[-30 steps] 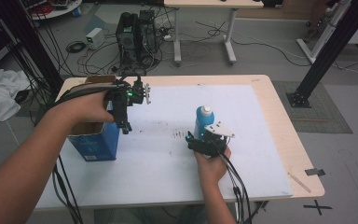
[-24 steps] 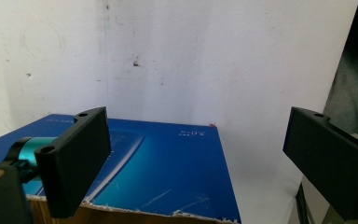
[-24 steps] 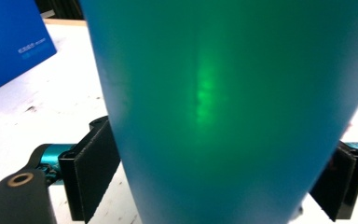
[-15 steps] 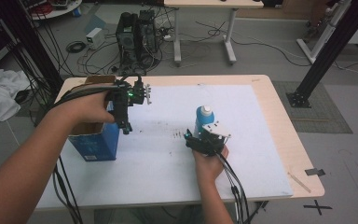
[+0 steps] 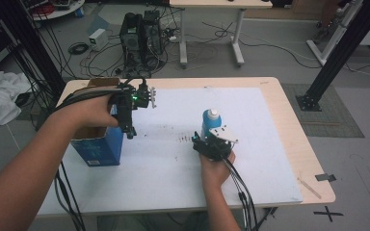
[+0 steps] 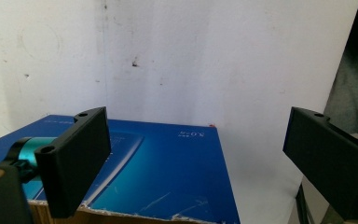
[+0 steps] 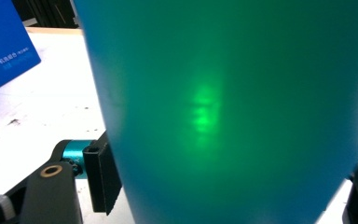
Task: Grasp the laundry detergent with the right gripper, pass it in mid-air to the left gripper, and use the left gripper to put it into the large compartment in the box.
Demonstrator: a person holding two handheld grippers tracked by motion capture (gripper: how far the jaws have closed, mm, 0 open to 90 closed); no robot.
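Blue bottle (image 5: 209,126), white cap, upright on the white sheet (image 5: 260,144): item in hand. My right gripper (image 5: 207,142) sits against its near side; jaws have just been closing and now flank the teal wall (image 7: 223,112), pads at its sides, contact not certain. Blue carton (image 5: 96,147): well left of the bottle. My left gripper (image 5: 129,126): above that carton, jaws released, wide apart, nothing between.

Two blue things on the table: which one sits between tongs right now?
The upright blue bottle with the white cap, between the right tongs, whose jaws have just been closing. The blue box at the table's left side sits under the open left tongs, ungripped.
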